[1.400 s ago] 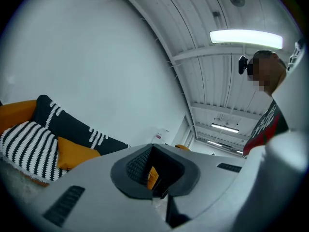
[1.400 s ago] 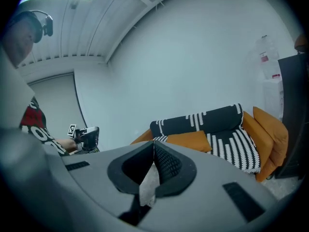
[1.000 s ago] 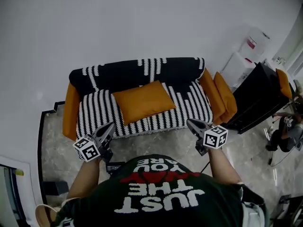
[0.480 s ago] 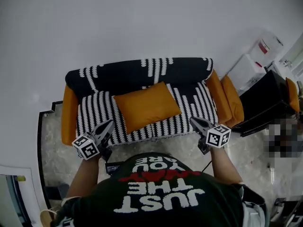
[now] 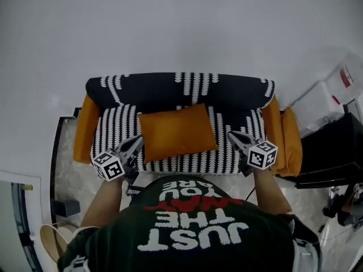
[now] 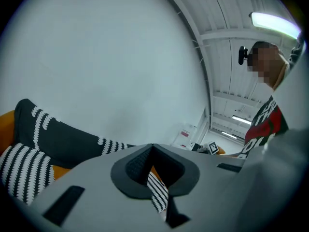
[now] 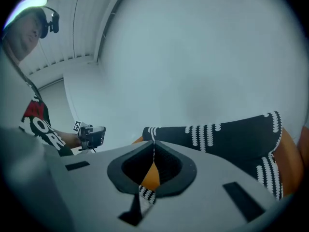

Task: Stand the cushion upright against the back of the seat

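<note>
You hold your left forearm [image 5: 106, 202] and right forearm [image 5: 265, 190] out ahead, well apart. Your left gripper [image 5: 138, 139] angles inward, its fingers pressed together with nothing between them. Your right gripper [image 5: 232, 135] mirrors it, fingers likewise closed and empty.

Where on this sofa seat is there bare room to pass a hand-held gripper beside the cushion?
Two bare strips of striped seat: one between the orange cushion and the left armrest, one between the cushion and the right armrest. The middle is crowded: the cushion lies flat there, almost to the backrest.
</note>
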The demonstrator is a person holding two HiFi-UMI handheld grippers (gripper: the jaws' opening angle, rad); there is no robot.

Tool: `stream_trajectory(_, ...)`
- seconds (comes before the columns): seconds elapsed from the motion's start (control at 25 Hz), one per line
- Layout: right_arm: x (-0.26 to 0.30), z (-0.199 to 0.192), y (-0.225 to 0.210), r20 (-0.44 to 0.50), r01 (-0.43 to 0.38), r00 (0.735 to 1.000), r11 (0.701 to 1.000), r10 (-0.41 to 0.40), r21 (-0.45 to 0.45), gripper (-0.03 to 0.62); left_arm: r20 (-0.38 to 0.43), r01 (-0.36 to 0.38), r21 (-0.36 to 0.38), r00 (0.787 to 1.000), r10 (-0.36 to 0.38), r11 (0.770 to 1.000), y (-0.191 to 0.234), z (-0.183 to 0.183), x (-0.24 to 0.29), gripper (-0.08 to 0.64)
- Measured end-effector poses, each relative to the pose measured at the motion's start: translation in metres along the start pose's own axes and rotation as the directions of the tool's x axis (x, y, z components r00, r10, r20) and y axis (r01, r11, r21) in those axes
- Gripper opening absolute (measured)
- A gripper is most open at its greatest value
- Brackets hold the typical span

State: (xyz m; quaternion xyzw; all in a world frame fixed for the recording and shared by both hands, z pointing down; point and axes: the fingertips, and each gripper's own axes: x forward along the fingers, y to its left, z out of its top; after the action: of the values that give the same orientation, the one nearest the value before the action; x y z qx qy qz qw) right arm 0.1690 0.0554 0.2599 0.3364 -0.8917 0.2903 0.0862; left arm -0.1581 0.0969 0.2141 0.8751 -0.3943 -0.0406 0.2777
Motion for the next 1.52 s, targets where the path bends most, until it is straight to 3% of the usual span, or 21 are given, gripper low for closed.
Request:
stream_trajectory(0.36, 0.040, 0.015, -0.033, -0.015, -0.078, 0.997, 0.997, 0.077, -0.017, 0.026, -0.085, -0.019, -0.019, 0.996, 0.017, 1.000, -0.007, -0.014, 0.055, 0.002)
stream_trajectory(0.72, 0.064, 0.012, -0.021, -0.023, 0.003, 1.000, 1.000, -0.003, -0.022, 0.026, -0.149, 0.063, -0.023, 0.987, -0.065, 0.998, 0.034, -0.018, 0.071, 0.002)
stream_trajectory(0.88, 0.080, 0.008, -0.012, -0.039, 0.035, 0.999, 0.999, -0.035, -0.007, 0.026, -0.226, 0.097, 0.017, 0.970, -0.091, 0.995, 0.065, -0.025, 0.077, 0.002)
stream_trajectory(1.24, 0.134, -0.033, -0.023, -0.159, 0.001, 0.987, 1.000, 0.001, 0.015, 0.026, -0.466, 0.156, 0.162, 0.883, -0.064, 0.974, 0.134, -0.093, 0.132, 0.004)
stream_trajectory(1.36, 0.148, -0.055, -0.032, -0.187, -0.009, 0.982, 0.999, 0.016, 0.038, 0.026, -0.548, 0.196, 0.170, 0.834, -0.073, 0.966, 0.148, -0.129, 0.154, 0.031)
stream_trajectory(1.52, 0.171, -0.086, -0.044, -0.204, -0.034, 0.978, 0.999, 0.041, 0.040, 0.026, -0.659, 0.259, 0.179, 0.748, -0.080, 0.949, 0.168, -0.186, 0.185, 0.177)
